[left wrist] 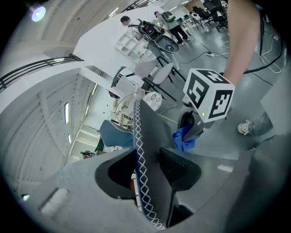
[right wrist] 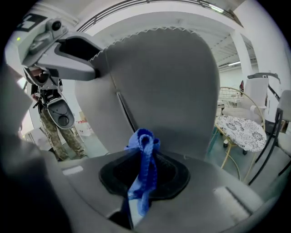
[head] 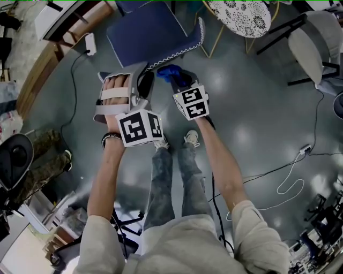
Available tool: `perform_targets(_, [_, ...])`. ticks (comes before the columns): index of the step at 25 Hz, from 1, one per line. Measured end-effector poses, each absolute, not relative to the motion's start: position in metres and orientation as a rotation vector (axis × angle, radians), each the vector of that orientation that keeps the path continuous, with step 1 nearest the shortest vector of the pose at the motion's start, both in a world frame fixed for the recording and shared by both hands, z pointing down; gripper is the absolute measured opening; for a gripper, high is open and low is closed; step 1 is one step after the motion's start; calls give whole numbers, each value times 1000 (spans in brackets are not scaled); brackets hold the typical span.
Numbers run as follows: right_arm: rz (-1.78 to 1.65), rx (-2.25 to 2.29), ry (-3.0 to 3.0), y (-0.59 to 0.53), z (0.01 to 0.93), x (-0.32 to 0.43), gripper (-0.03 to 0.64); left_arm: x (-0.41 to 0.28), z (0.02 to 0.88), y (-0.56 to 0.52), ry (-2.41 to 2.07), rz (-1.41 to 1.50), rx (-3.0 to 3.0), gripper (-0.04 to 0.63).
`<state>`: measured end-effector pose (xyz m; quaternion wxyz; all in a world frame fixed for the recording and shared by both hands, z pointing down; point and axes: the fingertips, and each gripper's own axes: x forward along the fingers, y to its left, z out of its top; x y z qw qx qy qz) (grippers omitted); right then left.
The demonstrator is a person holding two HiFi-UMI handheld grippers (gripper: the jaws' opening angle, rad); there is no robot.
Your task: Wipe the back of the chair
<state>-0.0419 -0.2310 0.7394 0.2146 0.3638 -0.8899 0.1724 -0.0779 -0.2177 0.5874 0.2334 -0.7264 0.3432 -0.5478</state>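
- You're working with two grippers, one in each hand, and one chair (head: 147, 32) is standing right in front of you, blue on the seat side.
- Your left gripper (left wrist: 150, 169) is clamping the side edge of the chair back (right wrist: 168, 86). One pad is pressing on each face, with the white zigzag stitching running between them.
- Your right gripper (right wrist: 144, 178) is pinching one blue cloth (right wrist: 144, 145) in closed jaws, and a bunched loop is sticking out past the tips.
- That cloth is sitting close against the grey rear face of the chair back, low and near its middle. Whether it's actually touching isn't clear.
- On the chair back, your right gripper is hovering just beside your left, toward the middle of the panel.
- One round table (head: 241, 16) with a white lace-patterned top is standing just beside the chair.
- One pale seat (head: 316, 43) on dark legs is standing well apart from the chair, beyond that table.
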Motion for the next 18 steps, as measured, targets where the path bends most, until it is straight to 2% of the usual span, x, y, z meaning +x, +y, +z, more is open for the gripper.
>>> perform_targets(8, [460, 952, -2500, -242, 730, -76, 55, -76, 588, -218, 939, -1502, -1999, 163])
perform_targets(18, [441, 1053, -2447, -278, 731, -30, 55, -77, 588, -219, 943, -1500, -1996, 163])
